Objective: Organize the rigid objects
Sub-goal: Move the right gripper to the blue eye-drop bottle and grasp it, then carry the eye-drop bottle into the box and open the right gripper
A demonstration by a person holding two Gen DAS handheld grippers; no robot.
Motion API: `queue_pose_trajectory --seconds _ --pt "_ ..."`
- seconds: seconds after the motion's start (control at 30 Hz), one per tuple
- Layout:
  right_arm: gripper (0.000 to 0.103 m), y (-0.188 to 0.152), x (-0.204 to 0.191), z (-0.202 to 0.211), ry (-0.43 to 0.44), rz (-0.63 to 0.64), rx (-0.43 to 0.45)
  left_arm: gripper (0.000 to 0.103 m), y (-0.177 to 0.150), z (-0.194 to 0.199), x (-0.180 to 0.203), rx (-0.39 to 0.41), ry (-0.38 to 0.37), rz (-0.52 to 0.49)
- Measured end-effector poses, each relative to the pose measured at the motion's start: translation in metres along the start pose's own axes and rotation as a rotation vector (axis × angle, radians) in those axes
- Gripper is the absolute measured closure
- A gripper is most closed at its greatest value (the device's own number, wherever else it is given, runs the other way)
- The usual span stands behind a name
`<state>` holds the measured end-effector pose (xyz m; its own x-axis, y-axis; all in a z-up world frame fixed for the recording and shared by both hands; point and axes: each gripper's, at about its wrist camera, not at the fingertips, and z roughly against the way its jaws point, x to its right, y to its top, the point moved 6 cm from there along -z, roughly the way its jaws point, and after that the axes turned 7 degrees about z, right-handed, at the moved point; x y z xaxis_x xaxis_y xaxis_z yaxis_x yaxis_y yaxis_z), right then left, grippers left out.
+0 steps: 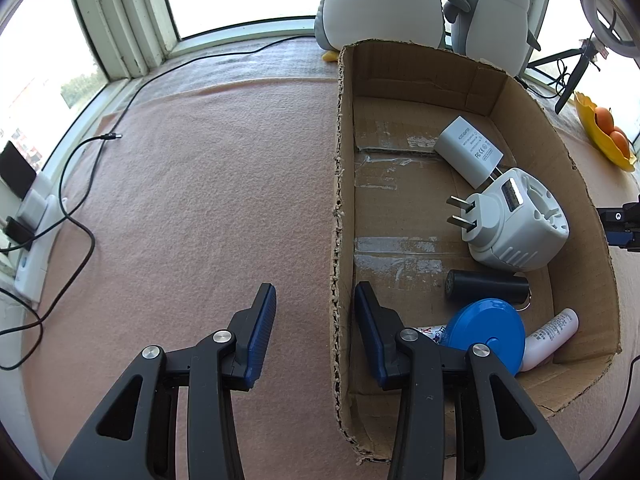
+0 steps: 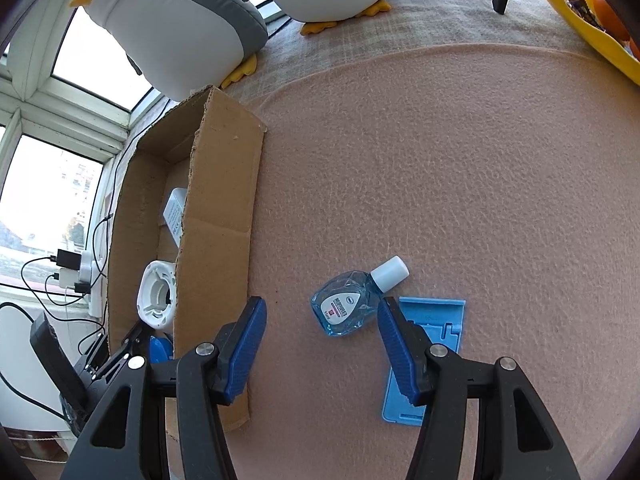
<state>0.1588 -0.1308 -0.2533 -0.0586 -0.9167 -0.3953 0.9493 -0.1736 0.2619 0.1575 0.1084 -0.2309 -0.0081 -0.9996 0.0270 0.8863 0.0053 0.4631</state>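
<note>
A cardboard box holds a white charger, a white travel adapter, a black cylinder, a blue round disc and a white tube. My left gripper is open and empty, its jaws on either side of the box's left wall. My right gripper is open and empty, just short of a blue eye-drop bottle lying on the pink cloth. A blue plastic stand lies beside the bottle, under the right finger. The box stands left of it.
Two plush penguins sit behind the box by the window. A yellow bowl with oranges is at far right. A power strip with plugs and black cables lie along the left edge. Pink cloth covers the table.
</note>
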Motion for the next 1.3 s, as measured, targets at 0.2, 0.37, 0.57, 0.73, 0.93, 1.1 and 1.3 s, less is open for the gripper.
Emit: queue_pose_trajectory --seconds 0.2,0.37,0.57,0.73,0.93,1.1,1.3 --pt "0.049 0.009 -0.003 -0.008 -0.028 0.02 -0.01 0.063 0.0 -0.001 0.0 -0.001 -0.004 0.002" --pt "0.049 0.011 -0.011 -0.016 -0.07 0.073 -0.021 0.063 0.0 -0.001 -0.001 -0.002 -0.007 0.006" --pt "0.055 0.009 -0.021 -0.019 -0.153 0.156 -0.021 0.063 0.0 -0.001 -0.002 -0.002 -0.008 0.007" --pt "0.068 0.006 -0.024 -0.02 -0.229 0.212 -0.028 0.063 0.0 -0.001 -0.002 -0.002 -0.008 0.006" --pt "0.07 0.001 -0.028 -0.02 -0.27 0.276 -0.024 0.063 0.001 -0.001 -0.002 -0.002 -0.009 0.007" --pt "0.071 -0.007 -0.03 -0.017 -0.272 0.292 -0.008 0.063 0.001 -0.001 -0.002 -0.002 -0.009 0.007" --pt "0.071 -0.012 -0.026 -0.004 -0.263 0.282 0.022 0.063 0.001 -0.001 -0.002 -0.002 -0.008 0.007"
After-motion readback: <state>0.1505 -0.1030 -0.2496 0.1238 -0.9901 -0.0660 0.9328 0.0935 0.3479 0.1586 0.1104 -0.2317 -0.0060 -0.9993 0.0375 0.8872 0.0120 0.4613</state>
